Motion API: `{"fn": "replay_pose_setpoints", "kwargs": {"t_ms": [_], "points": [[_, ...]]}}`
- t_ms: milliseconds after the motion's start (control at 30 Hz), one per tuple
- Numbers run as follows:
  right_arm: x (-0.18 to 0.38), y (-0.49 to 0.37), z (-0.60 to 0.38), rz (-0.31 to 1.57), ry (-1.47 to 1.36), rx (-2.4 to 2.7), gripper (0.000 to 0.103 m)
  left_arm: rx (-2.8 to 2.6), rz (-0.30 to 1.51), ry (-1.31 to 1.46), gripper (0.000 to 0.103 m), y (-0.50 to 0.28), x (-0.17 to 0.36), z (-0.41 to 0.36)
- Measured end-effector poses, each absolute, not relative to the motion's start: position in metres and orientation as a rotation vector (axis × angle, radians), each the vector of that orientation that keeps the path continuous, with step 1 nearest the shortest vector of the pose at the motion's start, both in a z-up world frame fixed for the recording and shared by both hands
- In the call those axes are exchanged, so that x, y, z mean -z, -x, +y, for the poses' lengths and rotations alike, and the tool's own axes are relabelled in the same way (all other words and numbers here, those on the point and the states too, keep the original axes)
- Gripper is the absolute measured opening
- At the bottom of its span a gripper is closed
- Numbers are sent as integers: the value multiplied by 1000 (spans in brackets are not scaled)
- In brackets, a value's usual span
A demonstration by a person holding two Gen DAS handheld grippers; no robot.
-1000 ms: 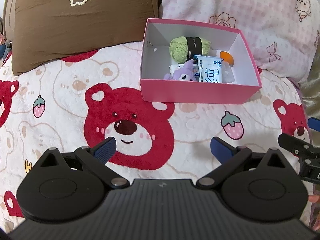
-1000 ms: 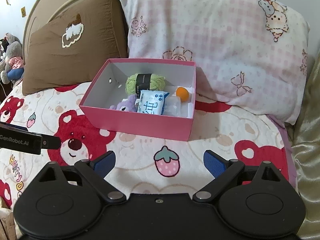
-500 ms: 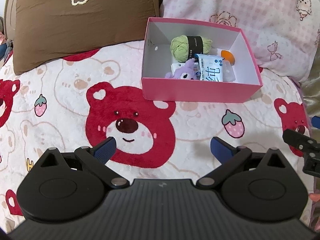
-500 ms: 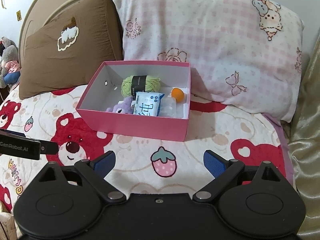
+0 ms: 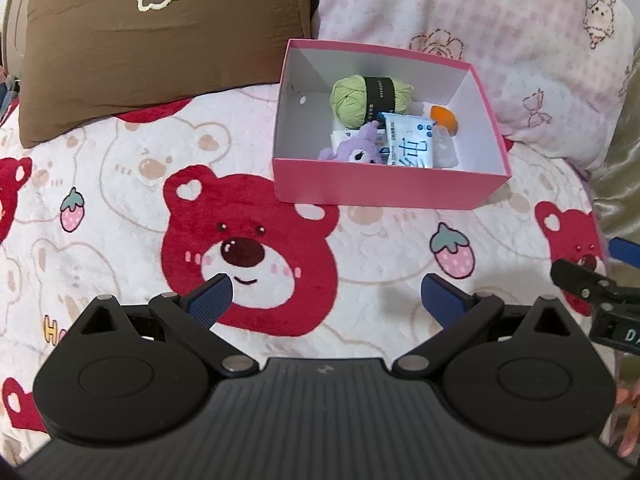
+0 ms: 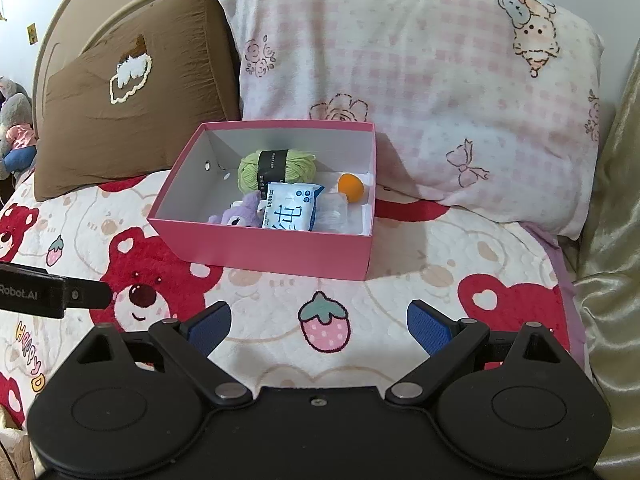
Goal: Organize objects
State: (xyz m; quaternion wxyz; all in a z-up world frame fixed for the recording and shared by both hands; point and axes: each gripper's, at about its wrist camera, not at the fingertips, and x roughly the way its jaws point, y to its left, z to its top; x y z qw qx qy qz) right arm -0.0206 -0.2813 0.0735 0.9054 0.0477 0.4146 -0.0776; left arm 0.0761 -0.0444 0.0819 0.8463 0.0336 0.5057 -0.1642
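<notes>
1. Left wrist view: the left gripper point(image 5: 323, 295) was open and held nothing. It hung low over the bear blanket point(image 5: 120, 184), well apart from the pink box point(image 5: 384, 184).
2. Inside the box lay a green yarn ball point(image 5: 362, 98), a purple plush toy point(image 5: 356, 148), a white packet point(image 5: 410, 144) and a small orange ball point(image 5: 444, 118). The toy and the packet touched each other near the front wall.
3. I think the yarn and the toy were soft and light, so a squeeze around the middle should hold them. The packet looked thin and slippery, so its edge seemed the best place to pinch.
4. Right wrist view: the right gripper point(image 6: 319, 322) was open too, with nothing between its blue pads point(image 6: 426, 326). It pointed forward at the box point(image 6: 280, 252) from low over the blanket point(image 6: 440, 264).
5. Here the yarn point(image 6: 276, 168) sat at the back, the packet point(image 6: 290, 212) in front of it, the toy point(image 6: 240, 216) to its left and the orange ball point(image 6: 351, 187) to the right.
6. A brown pillow point(image 6: 120, 120) and a pink pillow point(image 6: 420, 80) stood behind the box.
</notes>
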Motion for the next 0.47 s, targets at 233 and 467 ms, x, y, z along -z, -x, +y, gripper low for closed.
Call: {"fn": "replay_pose_setpoints", "kwargs": {"t_ms": [233,467], "points": [[-73,20,-283,862,-97,160,97,333,1053,-98,102,-76,-81,-45],[-72,21,-282,866,-97,162,97,328,1056,-104,102,-76,-80,-45]]}}
